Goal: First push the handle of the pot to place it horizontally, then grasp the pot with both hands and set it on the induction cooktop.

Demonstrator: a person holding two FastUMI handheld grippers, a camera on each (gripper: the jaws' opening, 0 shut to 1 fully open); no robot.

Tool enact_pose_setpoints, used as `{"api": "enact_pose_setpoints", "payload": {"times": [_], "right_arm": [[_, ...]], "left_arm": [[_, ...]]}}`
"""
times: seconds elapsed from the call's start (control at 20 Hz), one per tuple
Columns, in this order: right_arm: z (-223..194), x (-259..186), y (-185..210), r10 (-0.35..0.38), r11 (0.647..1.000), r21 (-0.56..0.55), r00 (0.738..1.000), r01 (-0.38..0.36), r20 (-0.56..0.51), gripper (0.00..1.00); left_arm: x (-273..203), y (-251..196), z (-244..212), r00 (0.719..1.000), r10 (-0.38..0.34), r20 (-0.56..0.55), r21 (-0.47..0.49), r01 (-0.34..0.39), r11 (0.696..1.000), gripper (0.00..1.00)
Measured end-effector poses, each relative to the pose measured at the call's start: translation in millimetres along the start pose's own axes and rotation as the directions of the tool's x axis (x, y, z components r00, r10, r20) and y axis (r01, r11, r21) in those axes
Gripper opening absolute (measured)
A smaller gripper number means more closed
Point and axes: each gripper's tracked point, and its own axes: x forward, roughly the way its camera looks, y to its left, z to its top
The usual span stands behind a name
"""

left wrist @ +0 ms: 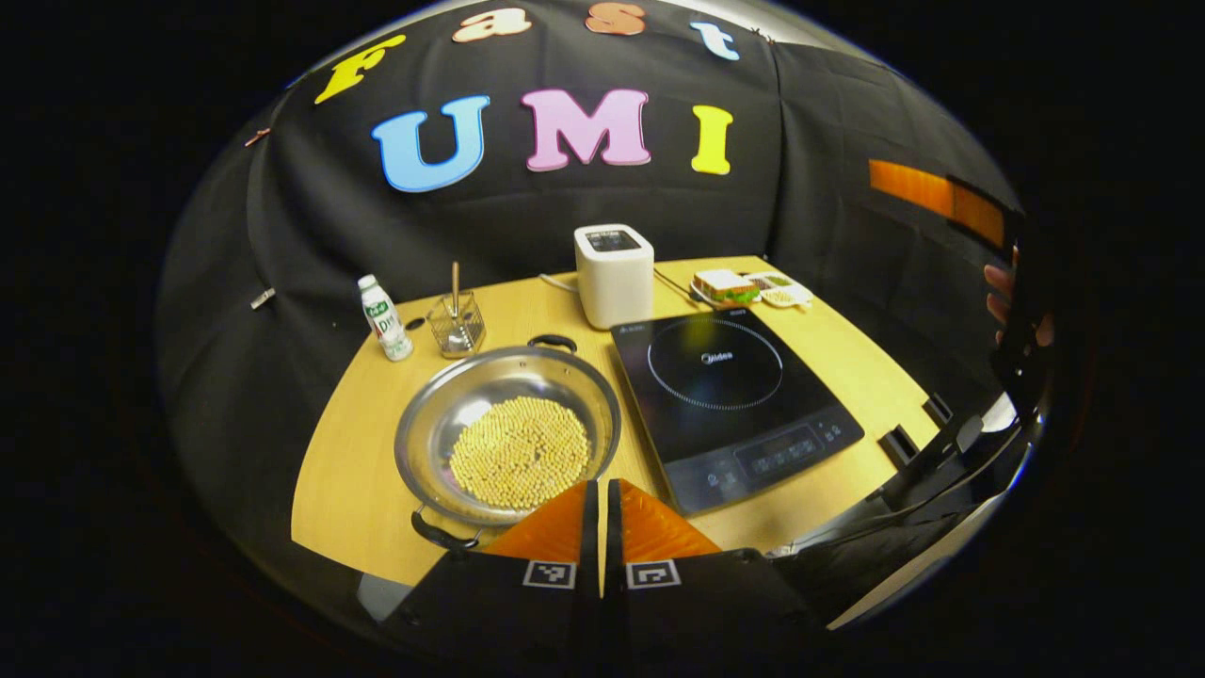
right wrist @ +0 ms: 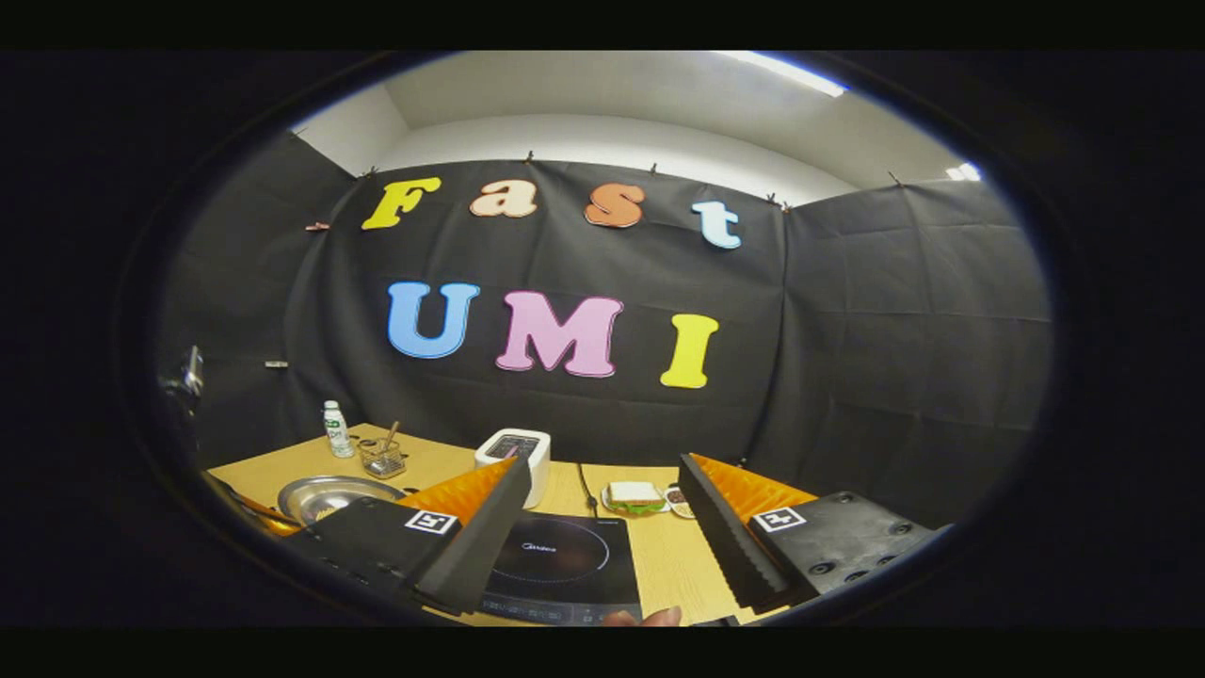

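The steel pot (left wrist: 508, 433) sits on the wooden table (left wrist: 358, 490), left of the black induction cooktop (left wrist: 730, 395), and holds a heap of pale beans. Its two black handles lie along a near-far line, one at the far rim (left wrist: 553, 341) and one at the near-left rim (left wrist: 442, 537). My left gripper (left wrist: 602, 485) is shut and holds nothing, low at the pot's near-right rim. My right gripper (right wrist: 604, 466) is open, raised above the near side of the cooktop (right wrist: 565, 556). The pot (right wrist: 329, 494) lies off to its left.
Along the back of the table stand a white boxy appliance (left wrist: 614, 273), a small bottle (left wrist: 384, 318), a clear holder with a stick (left wrist: 457, 325), a sandwich on a plate (left wrist: 727, 285) and a small tray (left wrist: 781, 292). A hand (left wrist: 1003, 301) shows at the far right.
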Motion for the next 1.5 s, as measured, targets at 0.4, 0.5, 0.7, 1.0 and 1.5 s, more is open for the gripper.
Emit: {"api": "enact_pose_setpoints", "payload": {"times": [0.4, 0.5, 0.7, 1.0, 1.5], "right_arm": [[-4.8, -3.1, -10.1, -0.022, 1.000, -0.002, 1.000, 0.022, -0.013, 0.98], [-5.2, -3.5, -12.9, -0.027, 1.000, 0.001, 1.000, 0.027, -0.015, 0.96], [-8.9, -4.5, -20.5, -0.042, 0.999, -0.004, 0.999, 0.042, -0.023, 0.98], [-9.2, -3.1, -21.5, -0.045, 0.999, -0.006, 0.999, 0.045, -0.029, 0.96], [-15.1, 1.0, -28.3, -0.061, 0.998, -0.013, 0.997, 0.060, -0.043, 0.98]], "left_arm": [[32.0, 40.1, -70.2, 0.951, -0.076, -0.299, -0.107, 0.046, 0.993, 0.05], [39.9, 56.2, -78.5, 0.940, -0.069, -0.335, -0.120, 0.030, 0.992, 0.05], [52.2, 72.0, -84.4, 0.916, -0.113, -0.384, -0.141, 0.063, 0.988, 0.05], [67.2, 95.5, -96.4, 0.874, -0.130, -0.468, -0.160, 0.061, 0.985, 0.05], [75.2, 142.0, -93.9, 0.880, -0.071, -0.470, -0.176, -0.014, 0.984, 0.05]]}}
